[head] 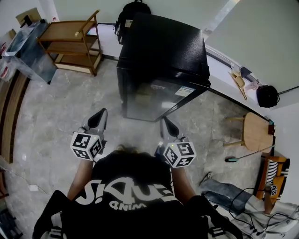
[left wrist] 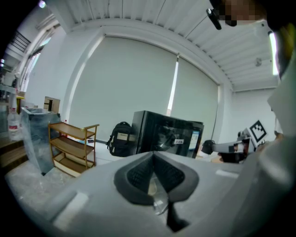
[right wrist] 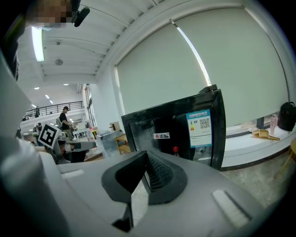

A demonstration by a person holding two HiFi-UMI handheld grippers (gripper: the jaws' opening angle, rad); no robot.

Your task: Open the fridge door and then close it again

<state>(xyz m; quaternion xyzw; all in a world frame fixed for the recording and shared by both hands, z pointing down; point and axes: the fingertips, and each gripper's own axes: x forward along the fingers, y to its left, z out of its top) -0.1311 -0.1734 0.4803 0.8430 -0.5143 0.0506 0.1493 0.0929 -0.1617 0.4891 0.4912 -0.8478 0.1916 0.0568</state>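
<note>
I'm standing in front of one black mini fridge [head: 161,46], which is sitting on the floor [head: 60,121] dead ahead at 12 o'clock. I'm holding both tongs out toward it. The left tongs [left wrist: 153,157] are pressed together on nothing, and the right tongs [right wrist: 146,155] are looking pinched shut and empty too. Both are hanging well short of the fridge.

Its one glass door [head: 149,100] is lying flat against the cabinet, as far as I'm seeing. That fits a door yet to be swung out just as well as one already pushed back, so I'm not calling it.

Handling-wise I'm guessing here. The glass front is probably stiff, slick and no good for banging. The seal is likely clinging a bit before the door swings light. It's a small box, so a hard yank might be dragging the whole thing.

I'm not spotting a handle, so I'm figuring on the door's free side edge.

Count:
- one fridge
- one door
- two stickers: an energy label [right wrist: 201,128] and a small red-and-white sticker [right wrist: 162,135]
- one backpack [head: 133,11] behind the fridge
- one wooden shelf [head: 72,42] at 10 o'clock
</note>
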